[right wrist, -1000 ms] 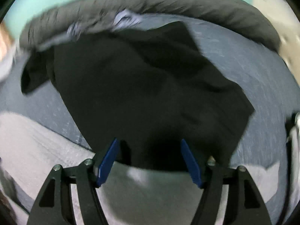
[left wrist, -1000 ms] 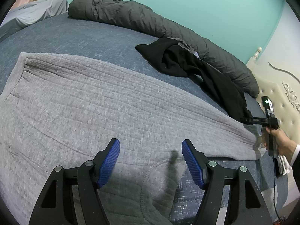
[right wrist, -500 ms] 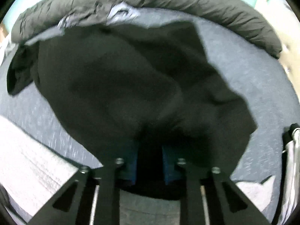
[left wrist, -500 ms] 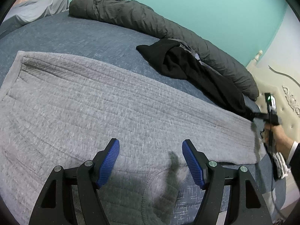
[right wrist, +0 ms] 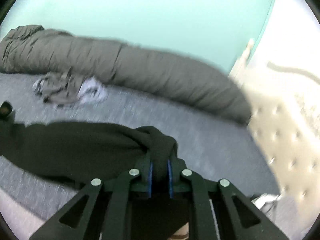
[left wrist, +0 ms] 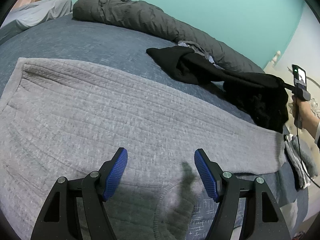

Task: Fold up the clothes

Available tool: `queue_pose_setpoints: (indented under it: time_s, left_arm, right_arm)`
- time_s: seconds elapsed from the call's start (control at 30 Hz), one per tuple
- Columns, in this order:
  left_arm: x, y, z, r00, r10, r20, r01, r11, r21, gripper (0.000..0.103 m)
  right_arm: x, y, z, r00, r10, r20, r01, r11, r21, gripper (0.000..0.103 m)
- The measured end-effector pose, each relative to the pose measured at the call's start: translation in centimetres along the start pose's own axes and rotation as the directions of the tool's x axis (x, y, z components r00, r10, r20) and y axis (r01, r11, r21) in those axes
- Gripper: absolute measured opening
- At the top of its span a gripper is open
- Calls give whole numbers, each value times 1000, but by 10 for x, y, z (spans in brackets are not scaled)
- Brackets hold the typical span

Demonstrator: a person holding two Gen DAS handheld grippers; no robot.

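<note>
A black garment (left wrist: 236, 80) stretches from the blue bed up to my right gripper (right wrist: 159, 168), which is shut on a bunched fold of it (right wrist: 156, 140) and holds it lifted. In the left wrist view the right gripper (left wrist: 285, 85) is at the far right, with the cloth hanging below it. My left gripper (left wrist: 161, 172) is open and empty, low over a grey ribbed blanket (left wrist: 120, 110) spread across the bed.
A rolled dark grey duvet (left wrist: 160, 24) lies along the teal wall. A small crumpled grey garment (right wrist: 68, 90) lies beside it. A cream tufted headboard (right wrist: 290, 120) stands at the right. Folded grey clothes (left wrist: 300, 164) sit at the bed's right edge.
My right gripper closed on the black garment and lifted it up and to the right, pulling the cloth taut. The left gripper stayed open over the grey blanket.
</note>
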State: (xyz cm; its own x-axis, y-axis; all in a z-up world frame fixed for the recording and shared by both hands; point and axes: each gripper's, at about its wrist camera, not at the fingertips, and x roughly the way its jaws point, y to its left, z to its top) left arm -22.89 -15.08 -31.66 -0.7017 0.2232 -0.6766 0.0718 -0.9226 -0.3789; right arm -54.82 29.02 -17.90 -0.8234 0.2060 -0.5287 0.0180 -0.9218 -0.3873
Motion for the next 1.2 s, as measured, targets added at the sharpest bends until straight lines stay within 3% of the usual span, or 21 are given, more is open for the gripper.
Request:
queue_pose_setpoints:
  time_s: [0.07, 0.17, 0.27, 0.33, 0.47, 0.53, 0.57, 0.6, 0.63, 0.67, 0.9, 0.97, 1.1, 1.13, 1.2]
  left_arm:
    - [0, -2, 0, 1000, -2, 1, 2, 1000, 2, 73]
    - [-2, -2, 0, 1000, -3, 2, 3, 1000, 1, 73]
    - [-4, -2, 1, 1000, -8, 6, 8, 1000, -5, 73]
    - [-5, -2, 1, 1000, -12, 7, 12, 1000, -7, 73]
    - [-4, -3, 2, 1000, -17, 6, 17, 1000, -12, 73]
    - [-4, -5, 1, 1000, -17, 6, 17, 1000, -12, 74]
    - [-3, -6, 0, 1000, -17, 5, 17, 1000, -10, 74]
    - [-3, -8, -1, 1000, -18, 2, 18, 1000, -8, 74]
    - [-3, -9, -1, 1000, -19, 1, 19, 1000, -5, 74]
    - [-3, -10, -2, 1000, -19, 0, 19, 1000, 0, 74]
    - [4, -9, -1, 1000, -8, -2, 8, 1000, 1, 75]
    - [6, -7, 0, 1000, -8, -6, 8, 1000, 0, 75]
    - [7, -8, -2, 1000, -8, -10, 8, 1000, 6, 75]
    - [7, -8, -2, 1000, -7, -9, 7, 1000, 7, 75]
    - [6, -7, -1, 1000, -6, -6, 6, 1000, 7, 75]
  right_arm:
    - [2, 7, 2, 1000, -18, 24, 19, 998, -53, 15]
    - [20, 15, -11, 999, -6, -50, 1, 995, -103, 22]
    - [29, 6, -37, 989, 75, -127, -82, 995, -49, 30]
    - [30, -5, -54, 984, 90, -157, -94, 996, -13, 56]
    - [27, -42, -94, 965, 192, -179, -166, 974, 153, 61]
    - [24, -58, -115, 945, 274, -179, -226, 942, 249, 68]
    - [28, -62, -126, 922, 332, -199, -264, 915, 305, 72]
    - [37, -60, -138, 885, 396, -246, -298, 886, 355, 76]
    - [43, -57, -148, 856, 421, -300, -301, 877, 374, 76]
    - [49, -52, -155, 842, 422, -336, -293, 881, 371, 76]
    - [73, -27, -174, 801, 385, -458, -243, 909, 340, 76]
    - [74, -22, -175, 806, 359, -471, -225, 921, 318, 73]
    - [66, -13, -168, 842, 329, -428, -213, 931, 296, 24]
    - [65, -12, -166, 845, 334, -418, -219, 929, 299, 6]
    - [63, -4, -162, 857, 317, -406, -215, 937, 277, 6]
